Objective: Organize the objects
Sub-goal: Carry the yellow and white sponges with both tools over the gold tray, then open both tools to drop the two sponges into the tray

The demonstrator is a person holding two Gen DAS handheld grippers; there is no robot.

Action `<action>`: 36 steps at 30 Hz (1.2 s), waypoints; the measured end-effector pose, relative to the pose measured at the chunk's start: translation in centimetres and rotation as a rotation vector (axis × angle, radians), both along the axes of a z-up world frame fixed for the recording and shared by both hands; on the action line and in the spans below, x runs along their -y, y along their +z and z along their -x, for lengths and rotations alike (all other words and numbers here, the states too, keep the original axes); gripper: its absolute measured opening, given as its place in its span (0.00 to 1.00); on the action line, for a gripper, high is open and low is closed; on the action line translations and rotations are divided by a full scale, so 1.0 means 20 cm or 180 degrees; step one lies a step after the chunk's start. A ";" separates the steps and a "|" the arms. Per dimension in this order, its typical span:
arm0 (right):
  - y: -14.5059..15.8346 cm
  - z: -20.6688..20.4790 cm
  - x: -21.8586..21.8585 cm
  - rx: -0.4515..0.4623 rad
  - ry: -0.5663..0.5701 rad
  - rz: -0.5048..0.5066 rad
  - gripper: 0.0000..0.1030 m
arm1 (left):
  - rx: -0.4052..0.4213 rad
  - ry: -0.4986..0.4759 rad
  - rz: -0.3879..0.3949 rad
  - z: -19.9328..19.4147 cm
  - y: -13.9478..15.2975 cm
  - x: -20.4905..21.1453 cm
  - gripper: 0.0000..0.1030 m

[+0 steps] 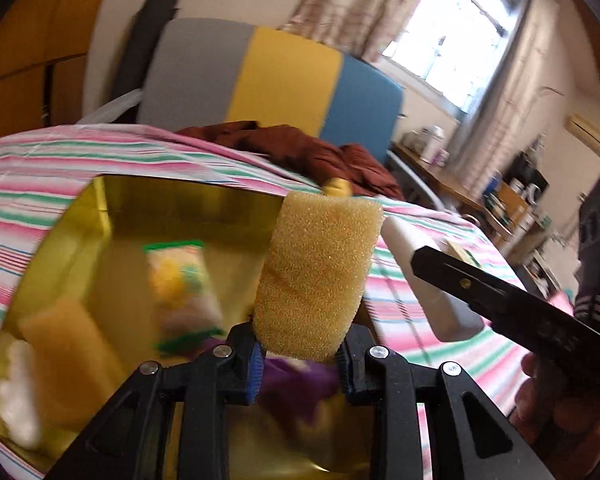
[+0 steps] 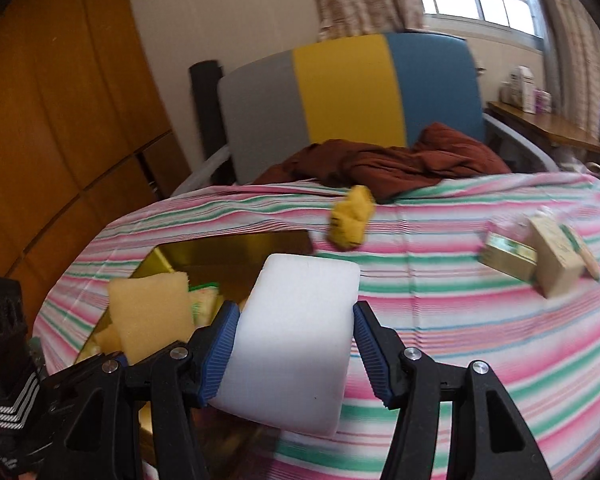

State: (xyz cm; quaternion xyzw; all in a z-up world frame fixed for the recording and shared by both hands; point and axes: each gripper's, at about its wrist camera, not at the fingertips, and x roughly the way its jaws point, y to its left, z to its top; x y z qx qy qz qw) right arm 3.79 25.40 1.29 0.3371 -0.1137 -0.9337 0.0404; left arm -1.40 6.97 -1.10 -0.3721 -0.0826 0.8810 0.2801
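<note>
While my left fingers (image 1: 300,354) pinch the yellow sponge (image 1: 318,276) by its lower end, it stands upright over the gold tin (image 1: 60,240) — inside lie another sponge (image 1: 66,344) at eight o'clock and a green-edged packet (image 1: 182,280). My right fingers (image 2: 296,356) clamp the white foam block (image 2: 296,340) from both sides above the striped cloth (image 2: 480,340). Farther off, a yellow lump (image 2: 352,218) sits at twelve, small boxes (image 2: 536,256) at two — beyond them, brown clothing (image 2: 400,164) and a tricolour chair (image 2: 352,96).
</note>
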 end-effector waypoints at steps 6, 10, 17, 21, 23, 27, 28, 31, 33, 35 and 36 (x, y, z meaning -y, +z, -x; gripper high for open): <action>0.00 0.25 0.20 0.0203 0.0285 0.0057 0.58 | 0.0156 0.0295 0.0164 0.24 -0.01 0.19 0.29; -0.05 0.40 0.29 0.0372 0.0374 0.0054 0.58 | 0.0363 0.0398 0.0175 0.37 -0.05 0.28 0.29; -0.17 0.59 0.40 0.0620 0.0405 0.0203 0.58 | 0.0660 0.0444 0.0231 0.53 -0.10 0.35 0.29; -0.21 0.67 0.41 0.0735 0.0386 0.0287 0.58 | 0.0770 0.0455 0.0312 0.61 -0.12 0.33 0.30; -0.22 0.70 0.41 0.0743 0.0341 0.0254 0.58 | 0.0777 0.0479 0.0353 0.63 -0.13 0.33 0.30; -0.25 0.77 0.40 0.0783 0.0192 0.0225 0.61 | 0.0789 0.0605 0.0398 0.63 -0.13 0.34 0.61; -0.26 0.78 0.39 0.0806 0.0166 0.0234 0.62 | 0.0771 0.0641 0.0391 0.63 -0.13 0.34 0.73; -0.28 0.80 0.36 0.0894 0.0066 0.0249 0.68 | 0.0696 0.0765 0.0352 0.60 -0.10 0.37 0.86; -0.29 0.79 0.35 0.0881 0.0062 0.0292 0.68 | 0.0675 0.0863 0.0263 0.57 -0.08 0.39 0.89; -0.28 0.78 0.34 0.0857 0.0049 0.0324 0.68 | 0.0687 0.0999 0.0155 0.54 -0.06 0.41 0.97; -0.27 0.77 0.33 0.0838 0.0045 0.0344 0.69 | 0.0677 0.1104 0.0110 0.52 -0.05 0.43 0.98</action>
